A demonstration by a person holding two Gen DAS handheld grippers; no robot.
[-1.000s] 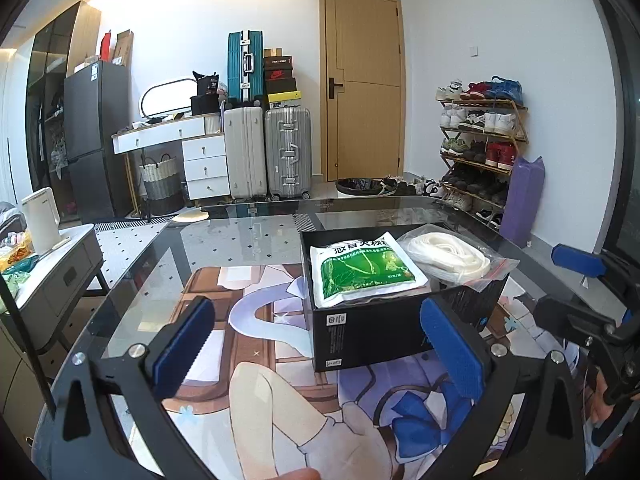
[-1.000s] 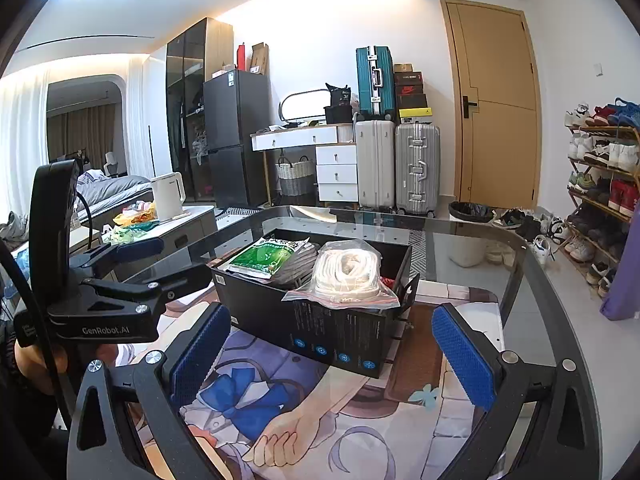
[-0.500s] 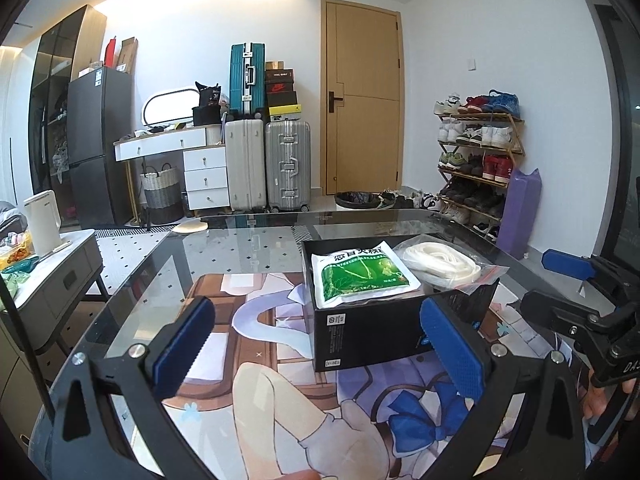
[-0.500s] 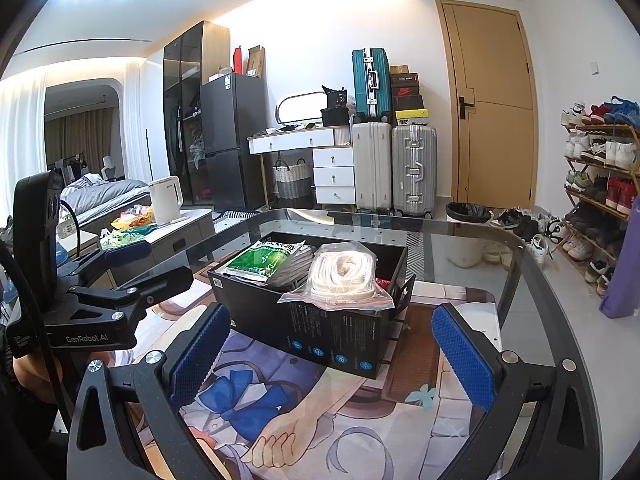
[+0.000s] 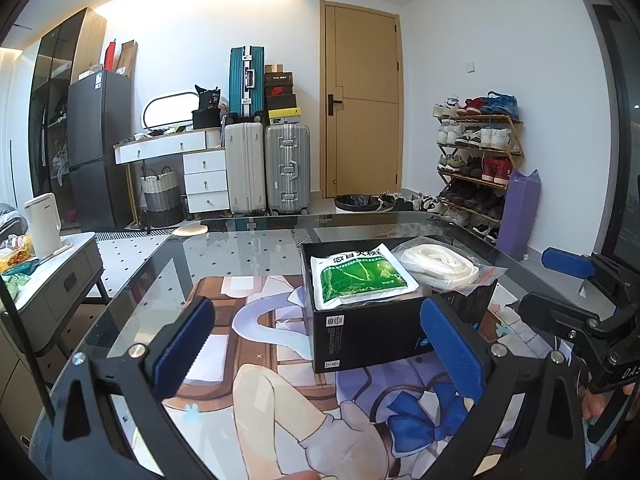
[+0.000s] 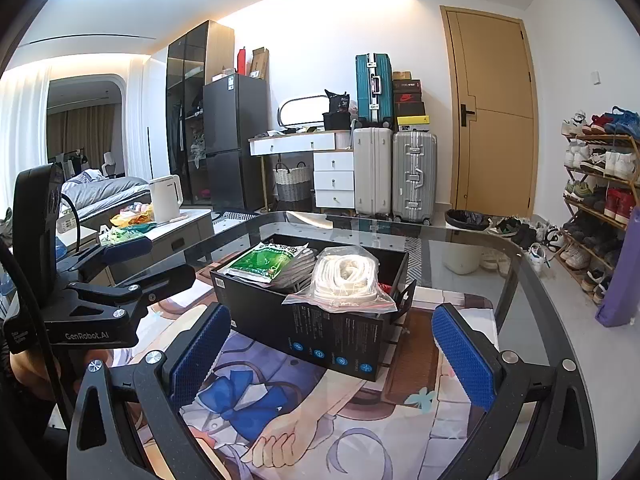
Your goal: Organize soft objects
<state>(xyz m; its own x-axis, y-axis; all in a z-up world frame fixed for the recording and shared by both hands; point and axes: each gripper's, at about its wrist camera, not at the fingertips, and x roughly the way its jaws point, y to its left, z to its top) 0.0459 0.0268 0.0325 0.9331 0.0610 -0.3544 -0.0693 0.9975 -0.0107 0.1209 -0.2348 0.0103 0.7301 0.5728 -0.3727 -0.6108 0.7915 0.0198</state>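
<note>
Soft packets sit in the black box while we hold both tools back, empty.

Green pouch and the clear bag of white cord lie side by side on top of the box, which stands on the printed mat on the glass tabletop; we judge they rest high because the box is already full beneath them, grey fabric showing under the pouch in the right wrist view. The pouch is flat, glossy, lightly puffed; the bag is crinkled, its corner hanging over the box's near wall. Our left tool and right tool are both released, blue pads wide apart, hovering short of the box and touching nothing, likely so we can check the arrangement.
</note>
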